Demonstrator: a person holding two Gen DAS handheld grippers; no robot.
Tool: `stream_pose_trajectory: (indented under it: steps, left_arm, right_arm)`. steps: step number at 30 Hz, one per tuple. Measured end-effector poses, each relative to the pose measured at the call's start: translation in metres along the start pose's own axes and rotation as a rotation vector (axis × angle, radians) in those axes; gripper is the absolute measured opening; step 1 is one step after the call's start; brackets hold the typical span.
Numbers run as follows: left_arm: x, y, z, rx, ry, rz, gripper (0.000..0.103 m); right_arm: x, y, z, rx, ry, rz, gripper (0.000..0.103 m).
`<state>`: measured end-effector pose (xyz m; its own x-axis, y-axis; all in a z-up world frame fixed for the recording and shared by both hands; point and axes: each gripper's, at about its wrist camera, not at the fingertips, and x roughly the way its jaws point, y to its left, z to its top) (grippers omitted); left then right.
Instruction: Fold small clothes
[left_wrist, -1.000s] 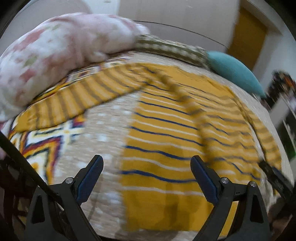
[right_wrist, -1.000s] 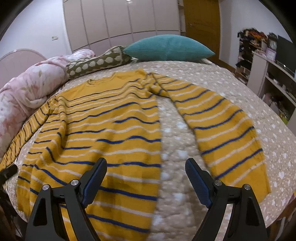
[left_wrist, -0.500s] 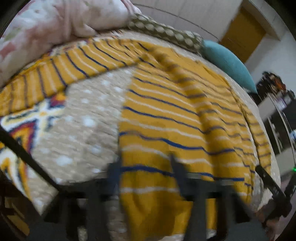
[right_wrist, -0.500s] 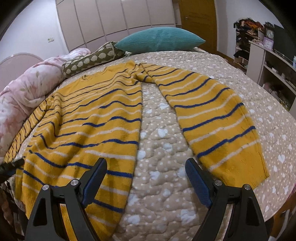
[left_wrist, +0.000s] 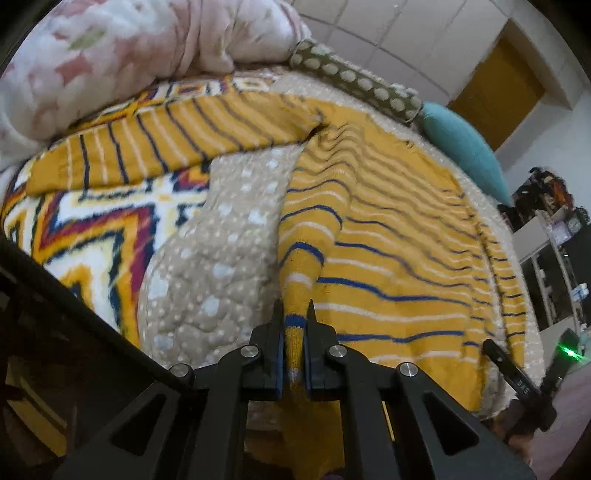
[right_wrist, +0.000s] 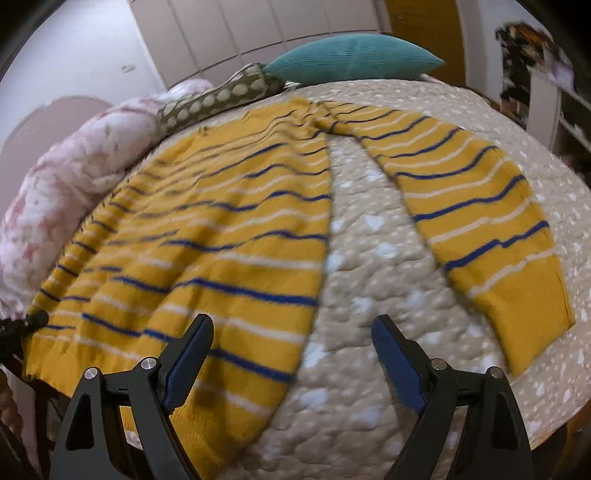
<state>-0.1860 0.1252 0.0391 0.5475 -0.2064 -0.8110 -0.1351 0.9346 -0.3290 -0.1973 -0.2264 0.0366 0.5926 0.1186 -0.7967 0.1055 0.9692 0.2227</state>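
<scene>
A mustard-yellow sweater (right_wrist: 207, 236) with blue and white stripes lies spread flat on a beige quilted bed (right_wrist: 369, 280). Its one sleeve (right_wrist: 476, 206) stretches toward the near right corner. In the left wrist view my left gripper (left_wrist: 294, 314) is shut on the sweater's (left_wrist: 399, 266) bottom hem corner, and a ridge of fabric runs up from the pinch. Its other sleeve (left_wrist: 147, 147) lies across to the far left. My right gripper (right_wrist: 291, 332) stands open over the hem's right corner and the bare quilt, with nothing pressed between its fingers. The other gripper (left_wrist: 517, 380) shows at the right edge of the left wrist view.
A pink floral duvet (right_wrist: 62, 192) is bunched on the bed's left side. A dotted olive pillow (right_wrist: 218, 96) and a teal pillow (right_wrist: 354, 55) lie at the head. A patterned blanket (left_wrist: 92, 229) covers the near left corner. Shelves (right_wrist: 554, 96) stand to the right.
My left gripper came down onto the hem and went from wide open to shut on the fabric, bunching it into a ridge. My right gripper moved closer to the hem, still open.
</scene>
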Motion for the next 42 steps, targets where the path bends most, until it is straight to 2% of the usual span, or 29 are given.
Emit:
stream_pose_trajectory:
  steps: [1,2,3,5,6,7,11,14,16,17,18,19,20,21,24,31,32,34,35,36,38,42]
  left_arm:
    - [0.003,0.001,-0.002,-0.007,0.007,0.004,0.007]
    - [0.005,0.000,-0.003,-0.008,0.007,0.009,0.007]
    - [0.004,0.000,-0.005,0.000,0.000,0.020,0.007]
    - [0.000,-0.004,-0.007,0.029,-0.016,0.036,0.007]
    - [-0.004,-0.005,-0.008,0.040,-0.025,0.038,0.008]
    - [-0.008,-0.005,-0.008,0.046,-0.033,0.038,0.008]
    - [-0.024,-0.001,-0.012,0.051,-0.048,0.050,0.008]
    - [-0.043,-0.004,-0.015,0.081,-0.088,0.107,0.011]
    - [-0.057,-0.007,-0.017,0.104,-0.126,0.139,0.026]
    - [-0.064,-0.009,-0.017,0.111,-0.147,0.145,0.041]
    - [-0.071,-0.011,-0.017,0.116,-0.175,0.152,0.053]
    - [-0.075,-0.012,-0.017,0.121,-0.193,0.155,0.055]
    - [-0.079,-0.016,-0.017,0.133,-0.212,0.162,0.058]
    - [-0.081,-0.021,-0.016,0.151,-0.224,0.170,0.060]
    - [-0.074,-0.036,-0.015,0.199,-0.218,0.165,0.066]
    - [-0.046,-0.065,-0.018,0.255,-0.133,0.121,0.066]
    - [-0.044,-0.069,-0.020,0.262,-0.126,0.119,0.066]
    - [-0.043,-0.072,-0.023,0.280,-0.121,0.117,0.066]
    - [-0.043,-0.074,-0.024,0.290,-0.123,0.119,0.066]
    - [-0.043,-0.075,-0.025,0.297,-0.126,0.125,0.066]
    - [-0.043,-0.073,-0.024,0.299,-0.128,0.135,0.066]
    - [-0.039,-0.065,-0.021,0.254,-0.110,0.123,0.066]
  right_arm:
    - [0.001,0.006,-0.002,-0.025,0.000,-0.008,0.091]
    - [0.001,0.011,-0.003,-0.052,-0.002,-0.014,0.084]
    - [-0.001,0.015,-0.005,-0.079,-0.005,-0.005,0.056]
    - [-0.003,0.017,-0.006,-0.106,0.026,0.041,0.024]
    - [-0.005,0.016,-0.007,-0.110,0.034,0.048,0.015]
    - [-0.010,0.015,-0.010,-0.121,0.048,0.058,0.012]
    - [-0.030,0.010,-0.026,-0.170,0.051,0.041,0.006]
    - [-0.048,0.007,-0.038,-0.220,0.030,0.006,0.006]
    - [-0.064,-0.005,-0.039,-0.214,-0.010,-0.022,0.008]
    - [-0.072,-0.014,-0.037,-0.203,-0.035,-0.043,0.016]
    - [-0.081,-0.024,-0.034,-0.185,-0.062,-0.066,0.033]
    - [-0.088,-0.037,-0.031,-0.166,-0.093,-0.094,0.043]
    - [-0.092,-0.045,-0.028,-0.154,-0.114,-0.116,0.062]
    - [-0.096,-0.055,-0.026,-0.145,-0.137,-0.144,0.067]
    - [-0.093,-0.073,-0.017,-0.164,-0.138,-0.205,0.068]
    - [-0.052,-0.076,-0.014,-0.305,-0.069,-0.267,0.068]
    - [-0.044,-0.076,-0.012,-0.320,-0.063,-0.295,0.067]
    - [-0.037,-0.082,-0.006,-0.303,-0.052,-0.294,0.024]
    - [-0.038,-0.086,0.001,-0.278,-0.045,-0.277,0.010]
    - [-0.043,-0.092,0.008,-0.245,-0.048,-0.241,0.008]
    - [-0.064,-0.112,0.034,-0.148,-0.109,-0.188,0.008]
    - [-0.088,-0.164,0.086,0.013,-0.210,-0.261,0.005]
